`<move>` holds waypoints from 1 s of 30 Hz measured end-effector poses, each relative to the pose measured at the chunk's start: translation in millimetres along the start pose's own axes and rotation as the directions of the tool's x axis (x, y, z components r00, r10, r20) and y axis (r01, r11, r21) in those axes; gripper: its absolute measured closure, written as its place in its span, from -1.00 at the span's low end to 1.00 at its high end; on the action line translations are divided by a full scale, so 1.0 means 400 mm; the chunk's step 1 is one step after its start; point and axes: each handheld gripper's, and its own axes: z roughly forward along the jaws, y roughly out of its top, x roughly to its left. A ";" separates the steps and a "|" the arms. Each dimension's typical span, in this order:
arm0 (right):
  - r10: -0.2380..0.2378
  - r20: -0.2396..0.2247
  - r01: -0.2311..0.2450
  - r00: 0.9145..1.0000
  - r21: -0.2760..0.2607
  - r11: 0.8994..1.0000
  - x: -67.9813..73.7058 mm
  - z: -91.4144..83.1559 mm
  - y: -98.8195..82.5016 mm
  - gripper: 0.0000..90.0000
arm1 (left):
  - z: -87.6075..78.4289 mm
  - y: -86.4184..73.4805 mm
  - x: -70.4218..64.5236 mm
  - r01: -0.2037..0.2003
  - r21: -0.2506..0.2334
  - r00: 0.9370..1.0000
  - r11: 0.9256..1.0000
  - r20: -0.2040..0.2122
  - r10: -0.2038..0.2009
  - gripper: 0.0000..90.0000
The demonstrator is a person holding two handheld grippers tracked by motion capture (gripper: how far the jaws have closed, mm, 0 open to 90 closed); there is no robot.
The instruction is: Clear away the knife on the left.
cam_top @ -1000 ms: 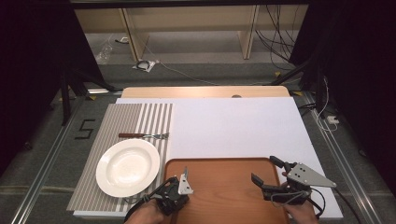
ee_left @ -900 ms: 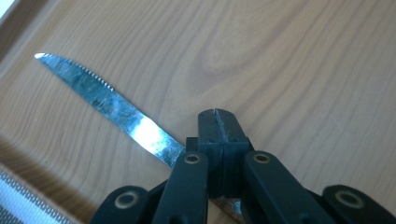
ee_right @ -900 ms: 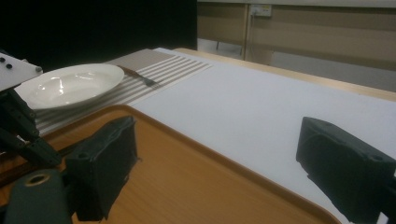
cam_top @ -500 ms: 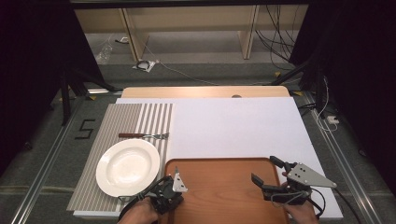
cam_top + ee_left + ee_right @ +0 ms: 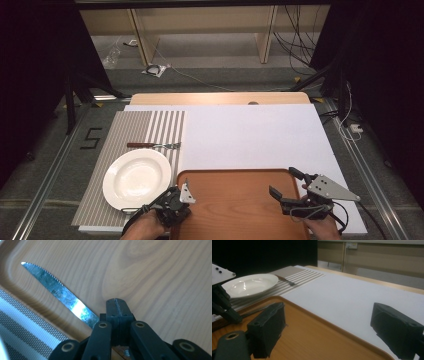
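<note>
A steak knife [image 5: 57, 290] with a serrated blade lies on the wooden tray [image 5: 162, 277], tip near the tray's left rim. Its handle end runs under my left gripper [image 5: 115, 301], whose jaws are shut tip to tip with nothing between them. In the high view the left gripper [image 5: 176, 201] sits low at the tray's [image 5: 235, 200] left front corner. My right gripper [image 5: 282, 181] hovers over the tray's right side, jaws wide open and empty. In the right gripper view that gripper [image 5: 332, 325] looks across the tray [image 5: 312, 340] toward the left gripper [image 5: 224, 302].
A white plate [image 5: 136, 177] rests on a striped placemat [image 5: 145, 125] left of the tray, with a fork [image 5: 152, 145] lying beyond it. A white board [image 5: 250, 135] covers the table behind the tray. The table's front edge runs close under both hands.
The left hand has shifted slightly at the tray's left front corner. The right gripper has stayed still and open.
</note>
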 end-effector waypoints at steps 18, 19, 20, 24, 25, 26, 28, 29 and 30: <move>0.001 0.000 -0.001 1.000 -0.001 1.000 0.000 0.000 0.000 -0.70 | -0.015 -0.004 0.009 0.006 -0.041 1.000 0.999 0.015 -0.006 0.71; 0.001 -0.001 -0.001 1.000 -0.001 1.000 0.000 0.000 0.000 -0.70 | -0.018 -0.003 0.009 0.009 -0.051 1.000 0.999 0.019 -0.008 0.64; -0.001 0.000 0.001 1.000 0.000 1.000 -0.001 0.000 0.000 -0.70 | -0.021 -0.002 0.010 0.011 -0.068 1.000 0.998 0.018 -0.010 0.58; 0.000 0.000 0.000 1.000 0.000 1.000 -0.002 0.000 0.000 -0.70 | -0.026 0.001 0.014 0.029 -0.095 1.000 0.995 0.015 -0.028 0.37; 0.000 0.000 0.000 1.000 0.001 1.000 -0.002 0.000 0.000 -0.70 | -0.029 0.002 0.016 0.033 -0.108 0.999 0.994 0.017 -0.032 0.24; 0.001 0.000 -0.001 1.000 0.001 1.000 -0.002 0.000 0.000 -0.70 | -0.031 0.003 0.016 0.035 -0.119 0.999 0.992 0.013 -0.034 0.20; 0.000 0.000 0.000 1.000 0.001 1.000 -0.002 0.000 0.000 -0.70 | -0.034 0.004 0.016 0.041 -0.126 0.999 0.991 0.006 -0.040 0.10; 0.000 0.000 0.000 1.000 0.001 1.000 -0.002 0.000 0.000 -0.70 | -0.036 0.005 0.019 0.049 -0.132 0.999 0.990 0.003 -0.049 0.10; 0.000 -0.002 0.000 1.000 -0.004 1.000 -0.002 0.000 0.000 -0.70 | -0.039 0.005 0.022 0.062 -0.142 0.998 0.988 0.000 -0.063 0.02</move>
